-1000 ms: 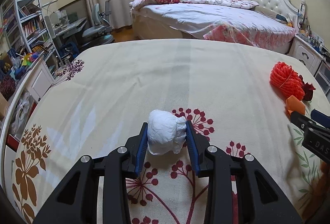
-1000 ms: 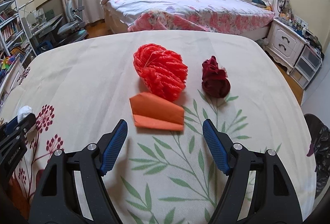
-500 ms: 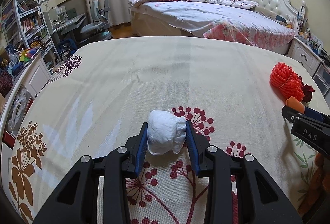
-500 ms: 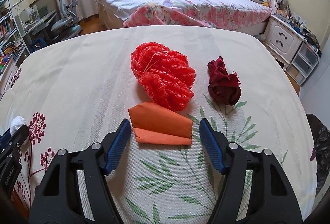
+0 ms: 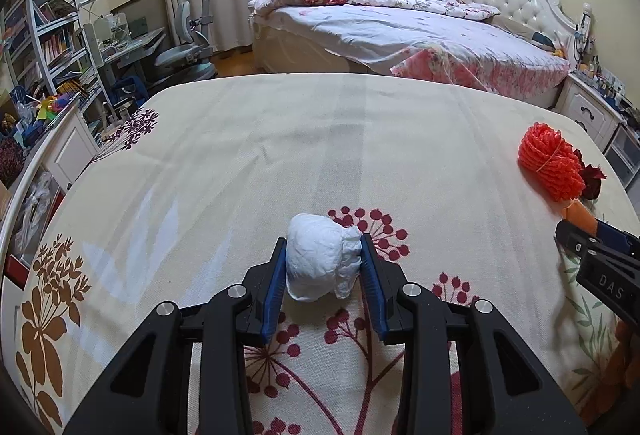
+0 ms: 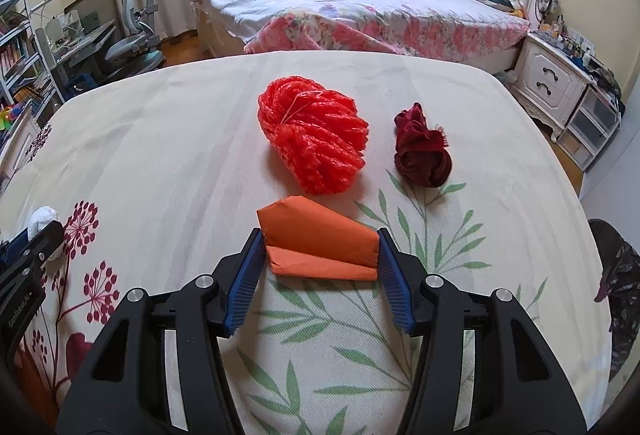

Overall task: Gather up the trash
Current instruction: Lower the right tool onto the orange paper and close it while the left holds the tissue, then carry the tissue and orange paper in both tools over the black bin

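My left gripper [image 5: 323, 259] is shut on a crumpled white paper ball [image 5: 320, 261], held just over the cream floral bedcover [image 5: 320, 139]. My right gripper [image 6: 318, 249] is open, its fingers on either side of a folded orange paper [image 6: 320, 241] lying on the cover. Just beyond lie a red-orange mesh bundle [image 6: 314, 141] and a dark red crumpled cloth [image 6: 422, 151]. The white ball [image 6: 42, 219] and the left gripper show at the left edge of the right wrist view. The mesh bundle [image 5: 550, 163] and the right gripper [image 5: 600, 255] show at the right of the left wrist view.
A dark trash bag [image 6: 618, 287] sits past the cover's right edge. A second bed [image 6: 360, 7] stands behind, with a white nightstand [image 6: 554, 83] at right. A desk chair [image 5: 184, 51] and bookshelves [image 5: 52, 35] stand at the left.
My right gripper has moved forward until its open fingers bracket the orange paper, and they have narrowed. The left gripper keeps holding the white ball, nearly still.
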`<state>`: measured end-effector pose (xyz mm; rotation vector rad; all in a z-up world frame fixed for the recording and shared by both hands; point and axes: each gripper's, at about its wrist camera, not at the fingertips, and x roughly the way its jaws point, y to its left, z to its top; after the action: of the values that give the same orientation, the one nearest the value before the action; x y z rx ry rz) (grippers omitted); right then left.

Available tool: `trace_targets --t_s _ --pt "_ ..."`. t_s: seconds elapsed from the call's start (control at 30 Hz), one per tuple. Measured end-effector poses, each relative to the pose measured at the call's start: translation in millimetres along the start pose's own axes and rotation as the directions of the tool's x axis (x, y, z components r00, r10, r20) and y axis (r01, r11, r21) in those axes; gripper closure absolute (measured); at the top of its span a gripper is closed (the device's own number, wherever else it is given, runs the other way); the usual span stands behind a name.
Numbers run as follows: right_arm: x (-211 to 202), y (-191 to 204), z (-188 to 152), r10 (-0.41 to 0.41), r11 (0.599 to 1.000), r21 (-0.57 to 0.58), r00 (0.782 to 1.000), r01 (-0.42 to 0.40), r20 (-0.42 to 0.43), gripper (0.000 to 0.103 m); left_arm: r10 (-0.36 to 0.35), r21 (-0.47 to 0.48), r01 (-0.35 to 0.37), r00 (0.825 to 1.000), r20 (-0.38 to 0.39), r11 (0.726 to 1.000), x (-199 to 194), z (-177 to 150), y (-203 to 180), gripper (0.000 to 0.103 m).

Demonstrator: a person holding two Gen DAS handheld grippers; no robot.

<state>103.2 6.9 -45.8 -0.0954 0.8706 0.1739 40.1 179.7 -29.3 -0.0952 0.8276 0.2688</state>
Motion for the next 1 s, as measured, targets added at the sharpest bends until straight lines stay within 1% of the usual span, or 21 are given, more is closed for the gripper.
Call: trace_targets --t_s 0.27,0.5,0.77,1.0 --pt "-20 -22 -16 -0.019 1.0 0.007 0.999 0.019 0.026 0.049 -0.038 0.014 0.038 0.999 0.018 0.999 -12 -8 -17 0.067" --pt "-35 -54 -34 -0.044 0.998 0.038 0.998 0.043 0.035 0.049 -0.091 0.046 0.089 0.996 0.023 0.995 -24 -19 -45 0.067" --pt "-50 -103 -53 -0.101 0.99 0.104 0.994 0.096 0.043 0.049 -0.15 0.119 0.145 0.988 0.029 0.982 -40 -32 -94 0.067" --pt "-63 -146 -71 -0.153 0.974 0.174 0.987 0.143 0.049 0.049 -0.211 0.188 0.202 0.977 0.029 0.961 -53 -40 -143 0.067"
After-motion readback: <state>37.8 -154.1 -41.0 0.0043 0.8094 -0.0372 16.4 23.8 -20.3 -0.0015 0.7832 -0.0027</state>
